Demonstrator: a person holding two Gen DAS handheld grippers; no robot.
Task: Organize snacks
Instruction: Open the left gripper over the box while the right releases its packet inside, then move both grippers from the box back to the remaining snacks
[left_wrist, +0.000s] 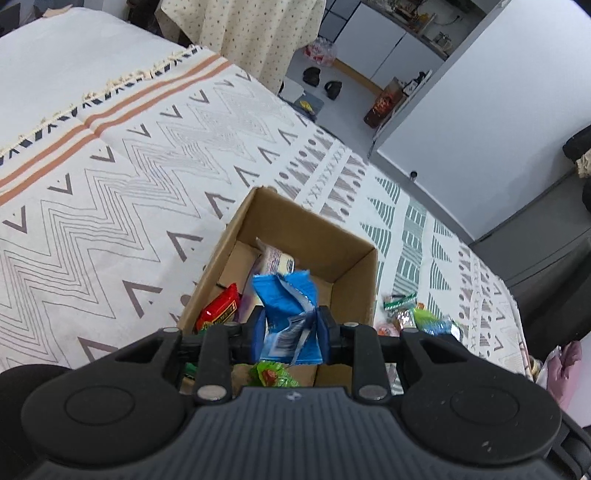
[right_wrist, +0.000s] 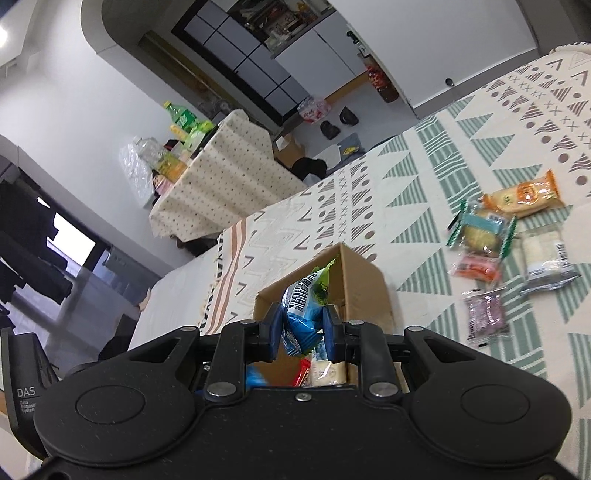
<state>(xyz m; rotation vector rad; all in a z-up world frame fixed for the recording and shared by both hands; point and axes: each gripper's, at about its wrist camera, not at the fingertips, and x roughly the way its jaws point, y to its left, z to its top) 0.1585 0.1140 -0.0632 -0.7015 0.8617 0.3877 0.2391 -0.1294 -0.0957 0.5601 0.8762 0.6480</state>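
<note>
Cardboard box (left_wrist: 354, 258) on patterned bed, snacks inside: left tongs (left_wrist: 291, 328) clamp blue packet (left_wrist: 288, 302) above its opening, right tongs (right_wrist: 302, 328) pinch blue-green packet (right_wrist: 303, 302) likewise, presumably for dropping; loose snacks (right_wrist: 509, 243) at two o'clock.

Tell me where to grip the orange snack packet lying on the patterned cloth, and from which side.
Grip the orange snack packet across its narrow middle, coming straight down from above. It lies flat on the patterned cloth with bare cloth along its far long edge, while the green-edged packet crowds its near end.
</note>
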